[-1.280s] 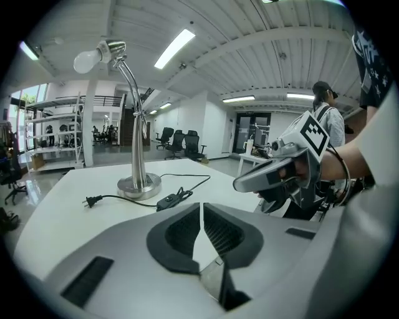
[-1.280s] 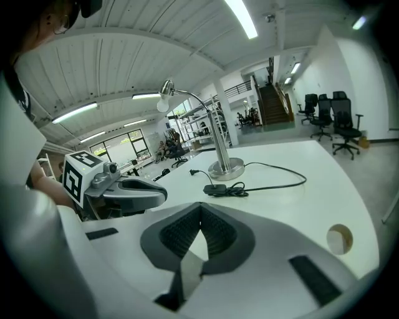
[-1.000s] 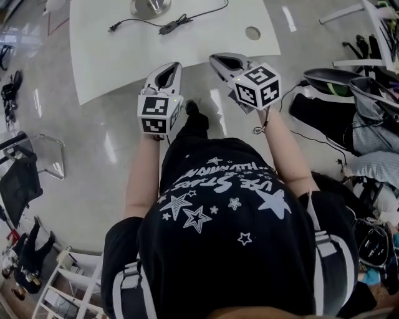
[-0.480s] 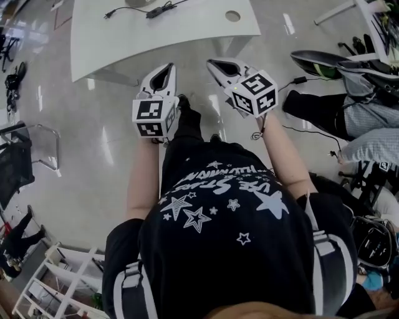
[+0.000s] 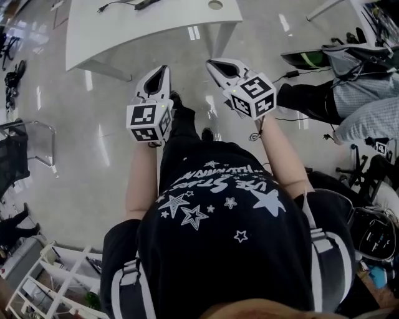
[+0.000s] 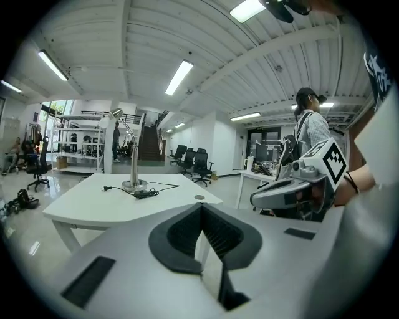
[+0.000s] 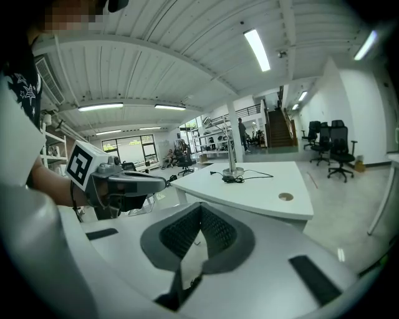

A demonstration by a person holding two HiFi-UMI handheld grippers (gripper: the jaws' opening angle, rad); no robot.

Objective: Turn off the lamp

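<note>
The desk lamp (image 6: 132,156) stands on a white table (image 6: 93,209), its cord and inline switch (image 6: 144,194) lying beside the base. In the right gripper view the lamp (image 7: 233,156) stands on the same table (image 7: 262,190), well beyond the jaws. In the head view only the table's near part (image 5: 124,28) and a bit of cord (image 5: 134,5) show at the top. My left gripper (image 5: 162,70) and right gripper (image 5: 216,63) hang side by side over the floor, short of the table. Both are shut with nothing in them.
Bags, cables and a seated person's legs (image 5: 368,115) crowd the floor at the right. A black chair (image 5: 12,162) stands at the left, a white rack (image 5: 56,280) at the lower left. A person (image 6: 310,121) stands by desks beyond the right gripper (image 6: 293,187).
The table has slid up and away in the head view, and the lamp base has left the frame. Both grippers stayed side by side before the body.
</note>
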